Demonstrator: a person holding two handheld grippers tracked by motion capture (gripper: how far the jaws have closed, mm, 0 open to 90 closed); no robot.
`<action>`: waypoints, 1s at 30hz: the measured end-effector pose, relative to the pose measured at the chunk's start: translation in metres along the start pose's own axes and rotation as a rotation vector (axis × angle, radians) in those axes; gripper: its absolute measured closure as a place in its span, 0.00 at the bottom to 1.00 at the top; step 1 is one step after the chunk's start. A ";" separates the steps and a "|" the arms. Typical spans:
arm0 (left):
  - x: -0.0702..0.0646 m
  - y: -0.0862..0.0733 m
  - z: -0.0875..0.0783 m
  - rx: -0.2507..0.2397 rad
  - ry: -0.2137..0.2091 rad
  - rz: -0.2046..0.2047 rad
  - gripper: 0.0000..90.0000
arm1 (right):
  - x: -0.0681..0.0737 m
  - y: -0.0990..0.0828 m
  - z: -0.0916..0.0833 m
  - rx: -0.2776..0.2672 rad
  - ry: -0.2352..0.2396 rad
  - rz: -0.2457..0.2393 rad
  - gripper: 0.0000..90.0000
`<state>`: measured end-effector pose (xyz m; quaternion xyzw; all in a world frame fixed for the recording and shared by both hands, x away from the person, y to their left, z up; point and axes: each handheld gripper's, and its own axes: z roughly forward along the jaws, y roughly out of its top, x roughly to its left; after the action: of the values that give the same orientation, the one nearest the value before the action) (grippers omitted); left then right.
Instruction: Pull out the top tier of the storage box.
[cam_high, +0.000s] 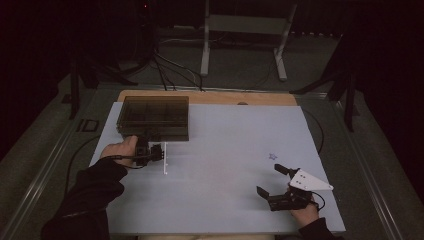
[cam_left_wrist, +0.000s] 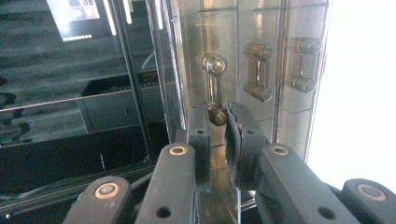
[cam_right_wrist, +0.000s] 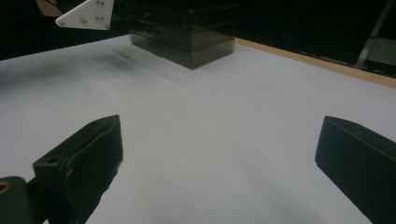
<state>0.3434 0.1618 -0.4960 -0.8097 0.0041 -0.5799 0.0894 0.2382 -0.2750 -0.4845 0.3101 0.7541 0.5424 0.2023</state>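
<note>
Pinching a small round drawer knob (cam_left_wrist: 217, 115) on the smoked clear drawer box (cam_high: 154, 117) at the far left of the worktop (cam_high: 225, 150), my left jaws (cam_left_wrist: 218, 122) hold only its edge. Risk: the knob is slick and small, so a skewed pull could slip off it, or drag the whole light box toward me. My right jaws (cam_right_wrist: 219, 158) rest spread wide over bare worktop near right, well apart. Neighbouring knobs (cam_left_wrist: 258, 70) crowd the grip.
</note>
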 end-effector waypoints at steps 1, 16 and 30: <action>-0.001 0.000 -0.001 0.001 0.003 0.005 0.90 | 0.000 0.000 0.000 0.000 0.000 0.000 0.01; -0.006 -0.001 -0.008 -0.010 -0.008 -0.014 0.90 | 0.000 0.000 0.001 0.003 -0.001 -0.005 0.01; -0.005 -0.003 -0.010 -0.028 -0.024 -0.018 0.89 | 0.000 0.000 0.001 0.005 -0.002 0.002 0.01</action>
<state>0.3323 0.1641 -0.4967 -0.8177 0.0039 -0.5711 0.0726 0.2388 -0.2746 -0.4851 0.3116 0.7550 0.5406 0.2018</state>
